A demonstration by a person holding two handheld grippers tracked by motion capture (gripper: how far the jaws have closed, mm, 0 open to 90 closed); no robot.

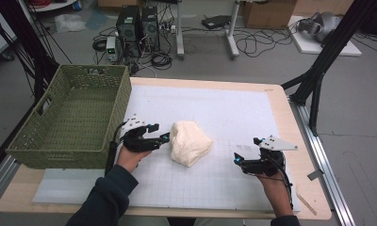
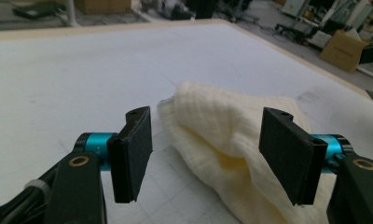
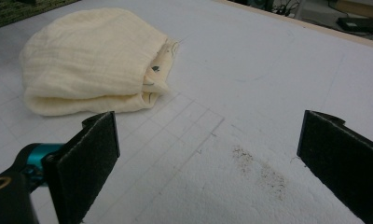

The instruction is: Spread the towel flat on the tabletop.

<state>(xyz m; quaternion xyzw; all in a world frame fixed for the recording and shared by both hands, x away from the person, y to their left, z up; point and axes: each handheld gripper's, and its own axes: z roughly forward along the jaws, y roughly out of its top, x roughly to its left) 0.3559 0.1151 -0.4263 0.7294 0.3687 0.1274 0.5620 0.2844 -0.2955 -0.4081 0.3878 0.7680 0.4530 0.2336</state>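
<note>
Left tongs (image 2: 212, 158) gape around the near edge of the soft, light cream cloth (image 1: 190, 142) lying mid-tabletop (image 1: 233, 113), pads not yet pressing; right tongs (image 3: 208, 158) open, well apart; pinch a folded edge.

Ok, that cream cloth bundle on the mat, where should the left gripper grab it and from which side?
Probably the near left edge of the cream cloth, approached level from the basket side. The left gripper already faces that edge, jaws open around its folded lip, pads not pressing. The folds stack thick there, so one pinch should catch several layers.
</note>
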